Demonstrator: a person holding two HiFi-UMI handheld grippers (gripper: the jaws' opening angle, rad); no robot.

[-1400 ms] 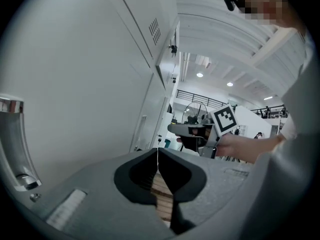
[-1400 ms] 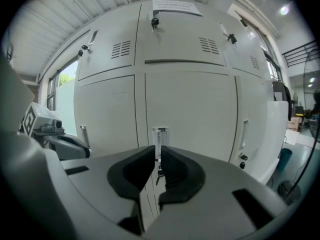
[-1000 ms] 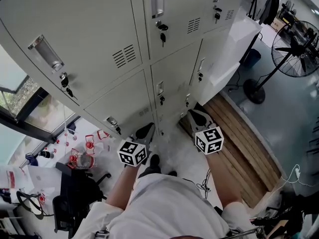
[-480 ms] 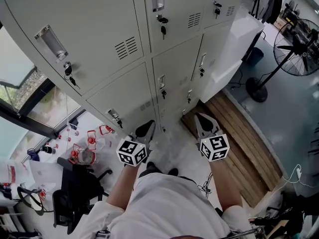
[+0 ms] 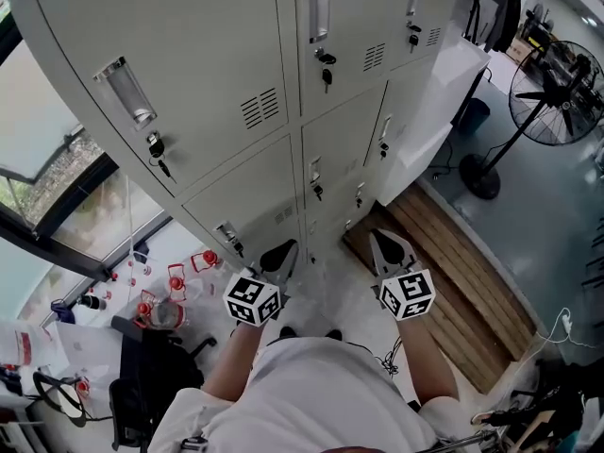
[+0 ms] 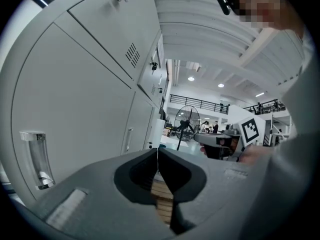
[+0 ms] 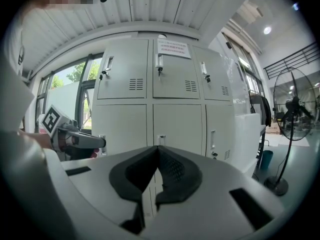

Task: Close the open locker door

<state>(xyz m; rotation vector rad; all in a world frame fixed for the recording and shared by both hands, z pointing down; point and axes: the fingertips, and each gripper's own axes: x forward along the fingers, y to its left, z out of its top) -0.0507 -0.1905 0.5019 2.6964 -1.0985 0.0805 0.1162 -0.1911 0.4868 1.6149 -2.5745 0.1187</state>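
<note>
The lockers (image 5: 236,111) stand straight ahead, on the far side of both grippers. Each door (image 5: 247,189) is upright, with its handle (image 5: 125,91) at the left edge. From these views every door looks flush, so I cannot tell which 1 is open. The left gripper (image 5: 280,251) and the right gripper (image 5: 385,242) both have the fingers pressed together, with nothing between them. The right gripper faces the middle column squarely, so I judge it better placed to push.

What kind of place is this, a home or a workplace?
Probably a workplace, perhaps a workshop hall: a bank of grey metal lockers with keys, a large pedestal fan on the floor, and a railed upper gallery under a high ceiling.
</note>
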